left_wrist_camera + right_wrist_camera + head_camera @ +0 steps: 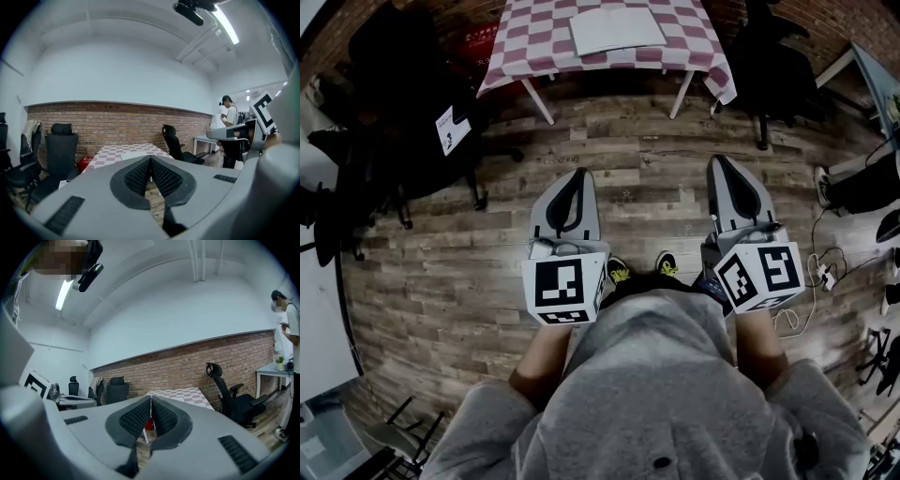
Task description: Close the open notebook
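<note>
The notebook (617,30) lies open, pale pages up, on a table with a pink and white checked cloth (525,42) at the top of the head view. It also shows as a pale sheet (134,154) on the cloth in the left gripper view. My left gripper (579,172) and right gripper (715,160) are both held over the wooden floor, well short of the table, pointing at it. Each is shut with nothing between its jaws. In the right gripper view the table (187,394) stands beyond the closed jaws.
Black office chairs stand left (403,103) and right (773,66) of the table. A red box (473,42) sits by the table's left side. A person (229,126) stands at a white desk to the right. Cables and shoes (825,272) lie on the floor at right.
</note>
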A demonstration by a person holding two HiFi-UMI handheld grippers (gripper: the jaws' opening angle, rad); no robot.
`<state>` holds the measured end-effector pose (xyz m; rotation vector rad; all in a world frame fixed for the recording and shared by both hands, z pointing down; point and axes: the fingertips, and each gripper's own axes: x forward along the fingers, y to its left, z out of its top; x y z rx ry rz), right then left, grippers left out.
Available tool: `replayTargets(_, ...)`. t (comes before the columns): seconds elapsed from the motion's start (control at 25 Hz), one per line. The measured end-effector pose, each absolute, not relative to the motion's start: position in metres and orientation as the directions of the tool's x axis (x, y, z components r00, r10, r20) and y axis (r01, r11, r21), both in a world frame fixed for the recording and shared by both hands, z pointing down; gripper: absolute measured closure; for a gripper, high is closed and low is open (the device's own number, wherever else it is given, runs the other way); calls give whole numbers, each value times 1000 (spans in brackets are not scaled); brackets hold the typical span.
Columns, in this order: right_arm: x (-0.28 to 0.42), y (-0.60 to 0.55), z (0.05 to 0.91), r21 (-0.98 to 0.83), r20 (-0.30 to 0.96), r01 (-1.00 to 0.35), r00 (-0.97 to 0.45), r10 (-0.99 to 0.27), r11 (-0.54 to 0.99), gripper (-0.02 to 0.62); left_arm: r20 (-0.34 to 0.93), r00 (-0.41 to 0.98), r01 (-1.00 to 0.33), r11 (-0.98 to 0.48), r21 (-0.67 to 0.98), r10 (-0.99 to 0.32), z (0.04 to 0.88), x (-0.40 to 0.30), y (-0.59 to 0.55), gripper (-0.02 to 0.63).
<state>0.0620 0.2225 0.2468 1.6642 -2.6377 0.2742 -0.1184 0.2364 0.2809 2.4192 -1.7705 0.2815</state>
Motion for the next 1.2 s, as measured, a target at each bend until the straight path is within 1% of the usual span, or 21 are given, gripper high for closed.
replayTargets(0.32,43,223,247,-127,100,-900,-430,-897,417,569,228,281,-957,-291,-8,-932,284,-142,237,597)
replayTargets(0.88,34,218,249,-127,104,-908,-414,-904,400,568,215,294,-953,-303,-9,-931,281,-151,231,597)
replayTargets(1.2,22,207,247,-116,86,-904,-421,-903,411,569,196,287,-955,-296,-17,-938,279,-163,225,597)
